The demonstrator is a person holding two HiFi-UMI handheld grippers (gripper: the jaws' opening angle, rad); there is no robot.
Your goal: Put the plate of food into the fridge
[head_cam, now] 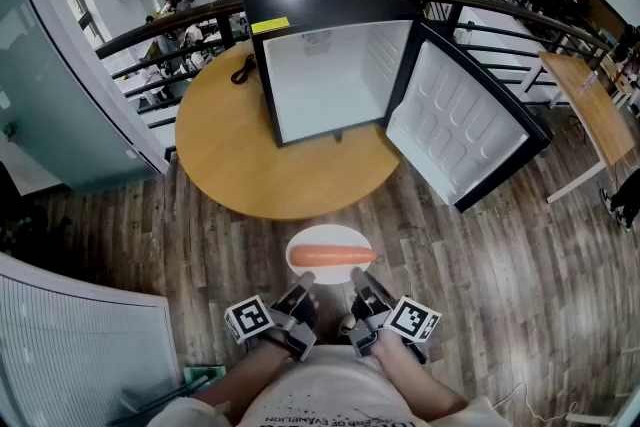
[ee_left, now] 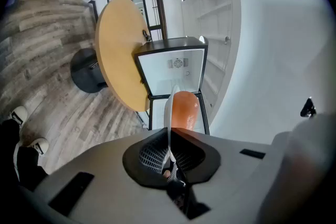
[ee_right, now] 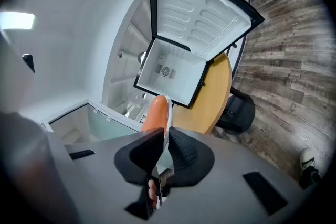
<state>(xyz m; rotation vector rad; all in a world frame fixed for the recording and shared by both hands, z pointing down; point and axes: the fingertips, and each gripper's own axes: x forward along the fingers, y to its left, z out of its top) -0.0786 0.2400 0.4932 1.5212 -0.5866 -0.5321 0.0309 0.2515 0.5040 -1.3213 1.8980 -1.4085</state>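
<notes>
A white plate [head_cam: 328, 237] carrying a long orange sausage [head_cam: 332, 256] hangs over the wooden floor, just short of the round table [head_cam: 250, 170]. My left gripper [head_cam: 300, 300] is shut on the plate's near-left rim and my right gripper [head_cam: 362, 300] is shut on its near-right rim. On the table stands the black mini fridge [head_cam: 330, 75], its white inside empty and its door [head_cam: 460, 120] swung open to the right. The left gripper view shows the left gripper [ee_left: 169, 152] clamping the plate's edge [ee_left: 169, 113] beside the sausage [ee_left: 185, 110]. In the right gripper view the right gripper [ee_right: 165, 147] pinches the plate [ee_right: 168, 118], sausage [ee_right: 156, 113] alongside.
A black cable [head_cam: 243, 70] lies on the table left of the fridge. A curved black railing [head_cam: 160, 25] runs behind the table, with people beyond it. A second wooden table [head_cam: 590, 105] stands at the right. A white panel [head_cam: 80, 345] sits at my lower left.
</notes>
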